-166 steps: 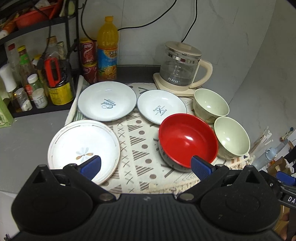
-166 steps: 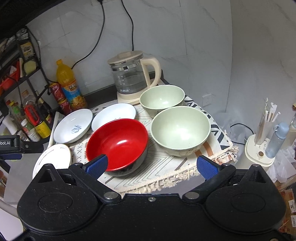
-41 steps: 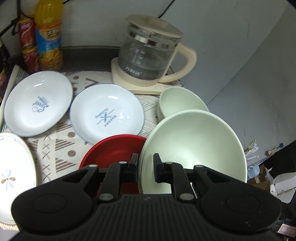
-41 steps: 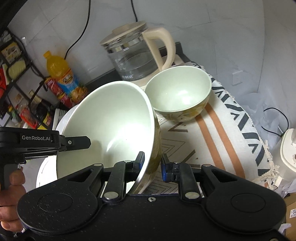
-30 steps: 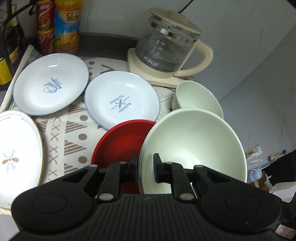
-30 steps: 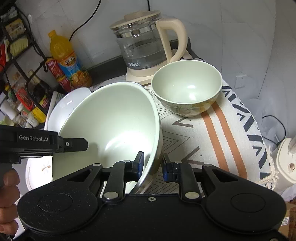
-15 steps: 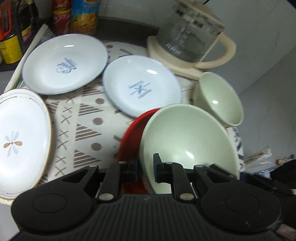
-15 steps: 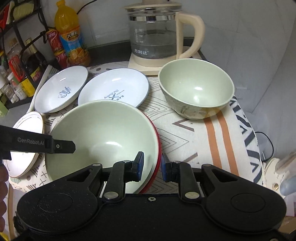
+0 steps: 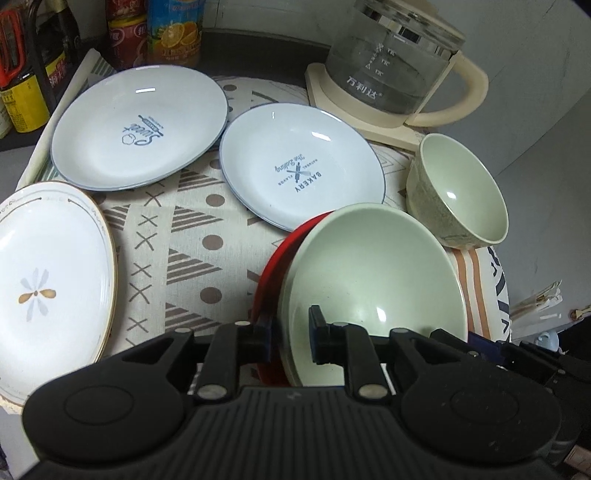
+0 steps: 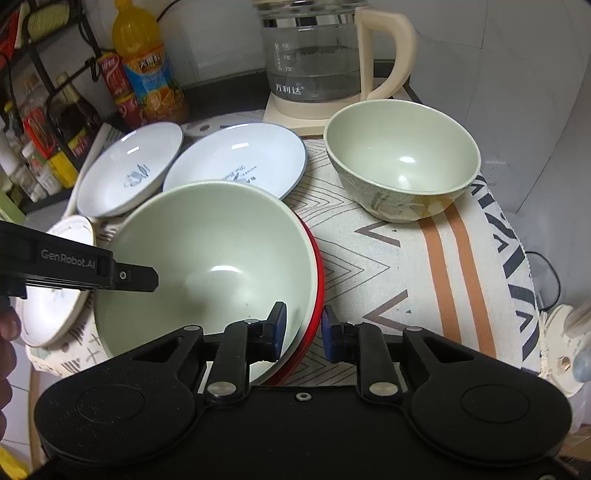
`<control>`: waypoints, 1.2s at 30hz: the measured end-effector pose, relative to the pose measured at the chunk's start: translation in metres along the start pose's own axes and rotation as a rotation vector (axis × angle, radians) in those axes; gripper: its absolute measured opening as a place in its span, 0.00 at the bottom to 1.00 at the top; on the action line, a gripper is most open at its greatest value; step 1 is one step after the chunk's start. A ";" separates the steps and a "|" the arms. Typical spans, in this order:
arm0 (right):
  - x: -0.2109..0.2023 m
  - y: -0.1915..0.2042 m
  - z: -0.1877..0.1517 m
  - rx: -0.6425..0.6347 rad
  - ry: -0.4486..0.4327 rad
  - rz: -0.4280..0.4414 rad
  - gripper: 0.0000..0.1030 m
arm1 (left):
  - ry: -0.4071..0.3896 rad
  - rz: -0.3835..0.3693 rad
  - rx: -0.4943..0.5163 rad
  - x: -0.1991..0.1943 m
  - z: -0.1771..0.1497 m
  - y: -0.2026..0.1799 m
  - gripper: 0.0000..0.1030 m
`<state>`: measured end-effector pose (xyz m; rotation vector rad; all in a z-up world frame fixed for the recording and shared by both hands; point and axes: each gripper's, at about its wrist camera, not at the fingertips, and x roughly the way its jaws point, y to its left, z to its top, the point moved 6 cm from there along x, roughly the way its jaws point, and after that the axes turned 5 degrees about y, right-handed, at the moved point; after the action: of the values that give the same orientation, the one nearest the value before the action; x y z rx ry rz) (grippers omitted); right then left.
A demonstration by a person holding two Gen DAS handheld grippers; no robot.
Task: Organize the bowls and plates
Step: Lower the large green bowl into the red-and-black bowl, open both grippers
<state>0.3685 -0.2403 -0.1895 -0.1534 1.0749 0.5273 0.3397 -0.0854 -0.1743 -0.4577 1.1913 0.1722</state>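
A pale green bowl [image 9: 373, 273] [image 10: 210, 258] sits nested inside the red bowl [image 9: 273, 269] [image 10: 317, 280] on the patterned cloth. My left gripper [image 9: 291, 334] straddles the near rims of both bowls, jaws slightly apart. My right gripper [image 10: 303, 328] straddles the opposite rims, jaws slightly apart. A second green bowl [image 9: 458, 188] [image 10: 402, 158] stands behind. Two white-blue plates [image 9: 136, 125] [image 9: 299, 166] and a flower plate [image 9: 44, 280] lie to the left.
A glass kettle [image 9: 388, 62] [image 10: 317, 55] stands at the back on its base. Bottles and cans [image 9: 173, 29] [image 10: 147, 74] and a rack [image 10: 48, 122] line the back left. The cloth's fringed edge [image 10: 517, 258] drops off at right.
The green bowl, earlier lifted and tilted in both grippers, has come down into the red bowl. Both grippers' jaws have widened a little around the rims.
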 end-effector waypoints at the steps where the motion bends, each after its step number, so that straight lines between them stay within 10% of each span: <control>1: -0.002 -0.002 0.000 0.010 -0.005 0.006 0.24 | 0.008 0.003 -0.005 0.000 0.001 0.000 0.18; 20: -0.012 -0.010 -0.006 0.089 -0.033 0.060 0.30 | -0.046 0.024 0.019 -0.032 0.011 -0.005 0.37; 29: -0.035 -0.034 0.005 0.167 -0.124 0.053 0.55 | -0.093 0.024 0.048 -0.041 0.020 -0.015 0.66; 36: -0.046 -0.058 0.011 0.220 -0.191 0.002 0.77 | -0.107 -0.007 0.068 -0.036 0.031 -0.031 0.69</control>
<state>0.3885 -0.3019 -0.1518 0.0899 0.9394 0.4125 0.3640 -0.0964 -0.1245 -0.3880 1.0871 0.1479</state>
